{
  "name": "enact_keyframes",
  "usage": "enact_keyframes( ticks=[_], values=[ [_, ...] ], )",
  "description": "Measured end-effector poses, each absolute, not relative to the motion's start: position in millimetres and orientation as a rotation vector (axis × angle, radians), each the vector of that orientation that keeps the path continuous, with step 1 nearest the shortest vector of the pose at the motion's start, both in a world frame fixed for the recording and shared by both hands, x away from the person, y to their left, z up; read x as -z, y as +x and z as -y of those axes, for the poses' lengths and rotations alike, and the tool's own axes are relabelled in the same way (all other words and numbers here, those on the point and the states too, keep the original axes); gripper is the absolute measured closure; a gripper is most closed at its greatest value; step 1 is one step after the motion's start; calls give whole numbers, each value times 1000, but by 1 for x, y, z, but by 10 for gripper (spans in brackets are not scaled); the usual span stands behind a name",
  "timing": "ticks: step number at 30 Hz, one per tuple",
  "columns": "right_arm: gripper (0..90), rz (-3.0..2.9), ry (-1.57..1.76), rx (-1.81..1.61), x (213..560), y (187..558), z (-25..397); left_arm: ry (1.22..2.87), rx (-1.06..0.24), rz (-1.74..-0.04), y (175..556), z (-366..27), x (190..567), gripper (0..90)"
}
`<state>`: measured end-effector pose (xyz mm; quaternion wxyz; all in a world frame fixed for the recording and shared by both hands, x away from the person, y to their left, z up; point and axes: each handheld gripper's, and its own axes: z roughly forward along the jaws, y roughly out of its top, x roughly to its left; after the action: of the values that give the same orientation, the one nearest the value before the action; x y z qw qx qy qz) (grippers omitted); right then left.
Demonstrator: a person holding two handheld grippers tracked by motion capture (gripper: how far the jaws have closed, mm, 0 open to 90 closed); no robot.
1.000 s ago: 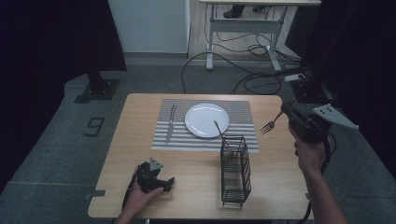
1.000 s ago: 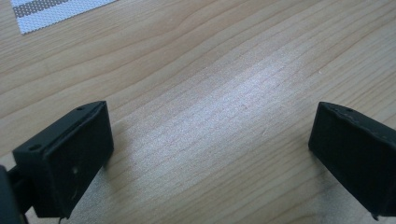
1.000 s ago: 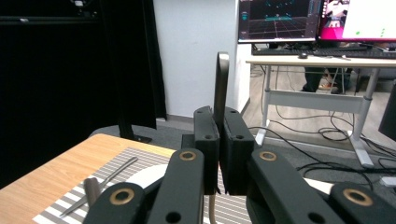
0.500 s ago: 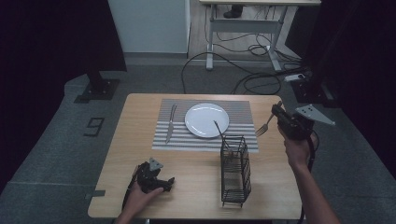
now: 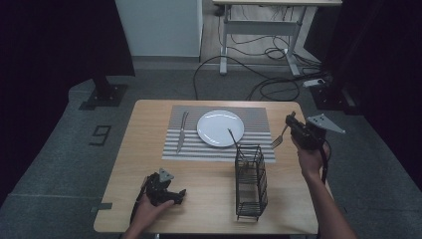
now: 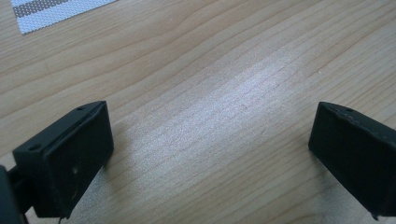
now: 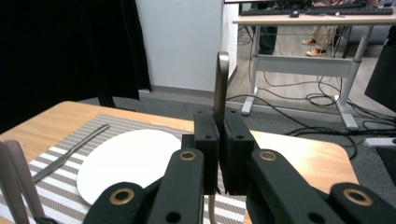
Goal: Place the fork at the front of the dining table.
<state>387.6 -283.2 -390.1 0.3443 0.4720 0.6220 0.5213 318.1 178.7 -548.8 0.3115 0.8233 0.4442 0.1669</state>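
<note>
In the high view, the right claw [image 5: 291, 125] now hangs over the right edge of the striped grey-and-white placemat [image 5: 259, 115], lower and closer to the light wooden desk [image 5: 149, 119] than a second ago, when it was held up beyond the desk's right rim. The silver metal fork [image 5: 278, 140] it grips has swung with it: the tines now point down toward the desk, just right of the round white plate [image 5: 220, 127] and just behind the black wire cutlery basket [image 5: 250, 181], which has one utensil handle leaning out of it. A silver table knife [image 5: 182, 131] lies on the placemat to the left of the plate. The left claw [image 5: 171, 195] has not moved; it rests on the near left part of the desk.

In the left gripper view, the left claw [image 6: 210, 140] stands wide open with nothing between its jaws, only bare desk wood beneath and a corner of the placemat [image 6: 51, 9] far off.

In the right gripper view, the right claw [image 7: 220, 144] is clamped tight on the fork's handle [image 7: 221, 79], which sticks up between the jaws, with the plate [image 7: 130, 161] and knife [image 7: 70, 151] beyond.

Judging by this descent, the fork is being brought to its place right of the plate; laying it flat there and releasing it appears to be what remains.
</note>
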Motion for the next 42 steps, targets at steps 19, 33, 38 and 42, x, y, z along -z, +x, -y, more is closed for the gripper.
enact_keyframes(
  ticks=[19, 33, 38, 42],
  values=[
    [860, -1679, 1244, -1254, 425, 420, 256, 2174, -440, -1172, 318, -179, 549, 0],
    [859, -1730, 1293, -1177, 452, 434, 248, 2174, -439, -1173, 318, -179, 549, 0],
    [858, -1722, 1278, -1184, 454, 433, 246, 2174, -439, -1172, 318, -179, 549, 0],
    [857, -1734, 1260, -1179, 455, 433, 244, 2174, -440, -1172, 318, -179, 549, 0]
  ],
)
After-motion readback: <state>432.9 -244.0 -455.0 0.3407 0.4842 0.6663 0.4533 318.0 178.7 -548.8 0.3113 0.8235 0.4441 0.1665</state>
